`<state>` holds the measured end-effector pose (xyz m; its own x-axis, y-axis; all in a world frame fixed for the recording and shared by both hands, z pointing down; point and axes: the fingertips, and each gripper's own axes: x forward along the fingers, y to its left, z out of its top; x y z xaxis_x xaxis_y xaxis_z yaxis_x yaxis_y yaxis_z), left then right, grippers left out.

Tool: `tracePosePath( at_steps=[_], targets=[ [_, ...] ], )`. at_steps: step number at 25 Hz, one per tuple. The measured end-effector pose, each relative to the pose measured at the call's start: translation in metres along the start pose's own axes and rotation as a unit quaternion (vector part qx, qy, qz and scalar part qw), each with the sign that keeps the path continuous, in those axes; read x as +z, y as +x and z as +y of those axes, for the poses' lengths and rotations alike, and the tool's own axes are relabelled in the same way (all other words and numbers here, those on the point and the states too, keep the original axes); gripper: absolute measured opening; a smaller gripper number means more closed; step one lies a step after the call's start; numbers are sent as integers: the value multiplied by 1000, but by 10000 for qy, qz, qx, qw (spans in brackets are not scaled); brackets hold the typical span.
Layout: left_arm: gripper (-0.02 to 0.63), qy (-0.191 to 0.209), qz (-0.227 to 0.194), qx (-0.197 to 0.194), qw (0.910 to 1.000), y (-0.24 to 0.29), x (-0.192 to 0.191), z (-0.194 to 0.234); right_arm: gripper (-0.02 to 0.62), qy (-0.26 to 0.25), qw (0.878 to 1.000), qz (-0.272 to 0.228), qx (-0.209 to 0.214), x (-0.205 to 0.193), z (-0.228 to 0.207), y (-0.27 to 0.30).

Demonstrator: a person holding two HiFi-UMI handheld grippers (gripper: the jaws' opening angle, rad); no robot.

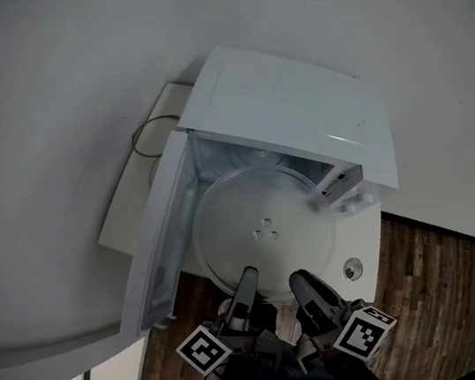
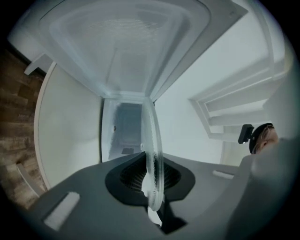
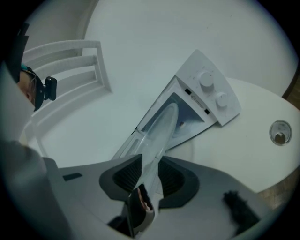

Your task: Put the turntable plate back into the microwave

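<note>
The round glass turntable plate [image 1: 261, 226] lies nearly flat, its far part inside the open white microwave [image 1: 287, 105]. The microwave's door [image 1: 161, 241] is swung out to the left. My left gripper [image 1: 248, 281] is shut on the plate's near rim; in the left gripper view the plate [image 2: 152, 154] stands edge-on, clamped between the pads of that gripper [image 2: 151, 180]. My right gripper [image 1: 304, 283] is at the rim just to the right. There the plate [image 3: 161, 131] runs slanted between the spread jaws of the right gripper [image 3: 149, 178], leaning on one pad and not clamped.
The microwave stands on a round white table [image 1: 367, 245] with a metal-ringed hole [image 1: 352, 269] near its front edge. Its knob panel [image 3: 206, 79] is on the right side. A cable [image 1: 149, 136] loops behind the door. Wooden floor [image 1: 432, 288] lies below.
</note>
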<state>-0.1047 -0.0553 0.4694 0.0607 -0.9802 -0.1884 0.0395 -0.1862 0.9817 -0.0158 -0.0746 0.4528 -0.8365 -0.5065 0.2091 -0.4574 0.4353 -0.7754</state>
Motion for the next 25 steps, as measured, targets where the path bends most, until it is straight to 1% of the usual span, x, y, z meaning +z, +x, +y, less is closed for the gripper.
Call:
tracePosePath(
  at_steps=[1, 3, 6, 9, 13, 15, 17, 19, 22, 25],
  targets=[
    [34, -192, -18, 55, 9998, 2, 1, 7, 110, -84, 9999, -1, -95, -1, -3, 2],
    [34, -519, -94, 150, 9985, 3, 0, 19, 118, -352, 9988, 173, -303, -6, -10, 4],
    [34, -671, -83, 194, 9975, 12, 4, 30, 141, -742, 9953, 422, -451, -3, -13, 13],
    [34, -861, -54, 226, 9960, 28, 8, 36, 155, -954, 9930, 349, -603, 5, -16, 12],
    [34, -777, -88, 318, 9964, 47, 26, 50, 155, -1096, 9898, 368, -837, 3, -24, 8],
    [34, -632, -97, 394, 9972, 58, 33, 58, 155, -1199, 9880, 366, -898, 4, -24, 9],
    [34, -488, -90, 558, 9972, 70, 40, 67, 155, -1331, 9859, 382, -942, 3, -22, 11],
    [34, -480, -88, 627, 9968, 84, 46, 75, 155, -1404, 9849, 391, -933, 2, -19, 14],
    [34, -359, -73, 651, 9972, 109, 55, 84, 155, -1295, 9867, 410, -887, 1, -18, 17],
    [34, -323, 33, 867, 9957, 126, 55, 94, 155, -1006, 9893, 401, -979, -3, -19, 10]
  ],
)
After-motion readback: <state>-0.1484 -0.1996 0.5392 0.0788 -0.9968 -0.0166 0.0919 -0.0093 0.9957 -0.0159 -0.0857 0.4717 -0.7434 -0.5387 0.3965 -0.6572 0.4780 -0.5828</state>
